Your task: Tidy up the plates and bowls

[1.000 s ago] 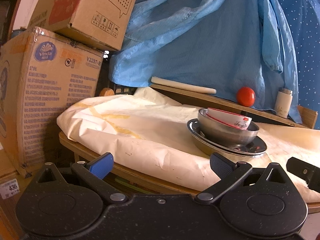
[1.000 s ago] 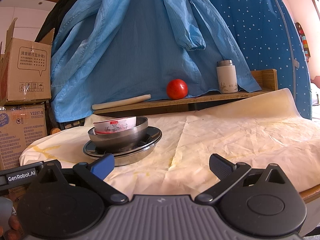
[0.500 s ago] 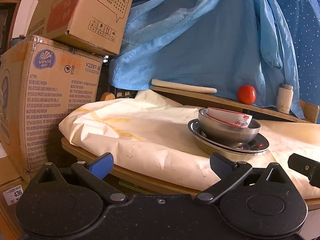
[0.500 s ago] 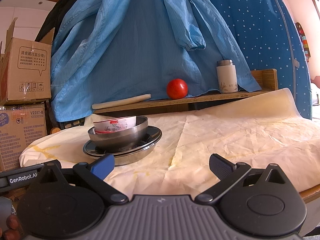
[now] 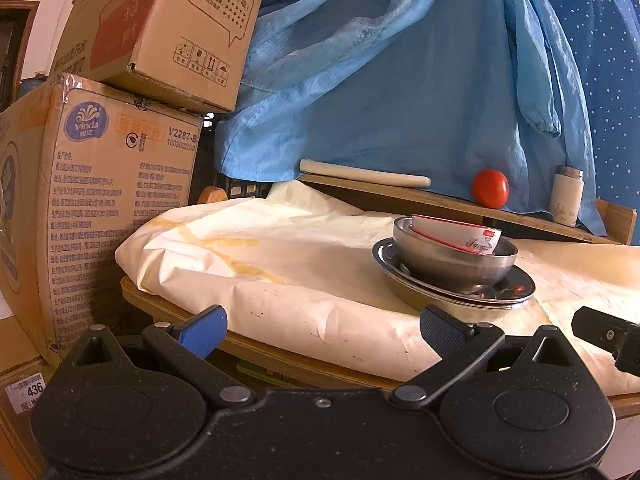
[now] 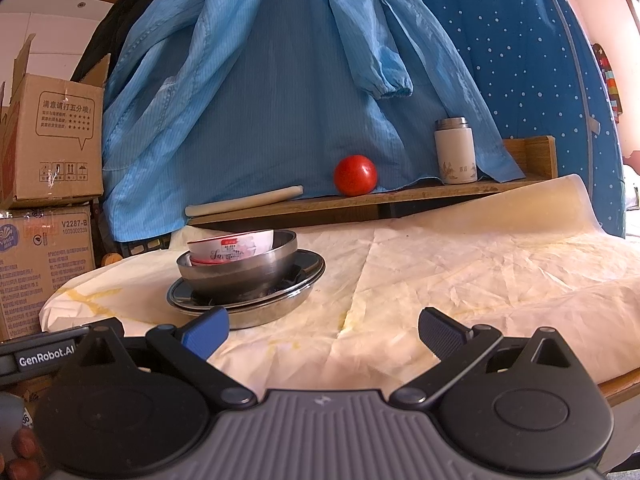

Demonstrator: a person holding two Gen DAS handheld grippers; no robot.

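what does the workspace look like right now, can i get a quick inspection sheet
surface: table covered by creased, yellow-stained paper sheet
job's things: red-and-white bowl tilted inside steel bowl, which sits on stacked steel plates
clutter: tomato, white flask and pale rolled stick on the wooden shelf behind
grippers: left tongs and right tongs both open, empty, short of the stack
cables: nothing seen
surroundings: cardboard boxes stacked to the left; blue garment and dotted blue fabric hanging behind
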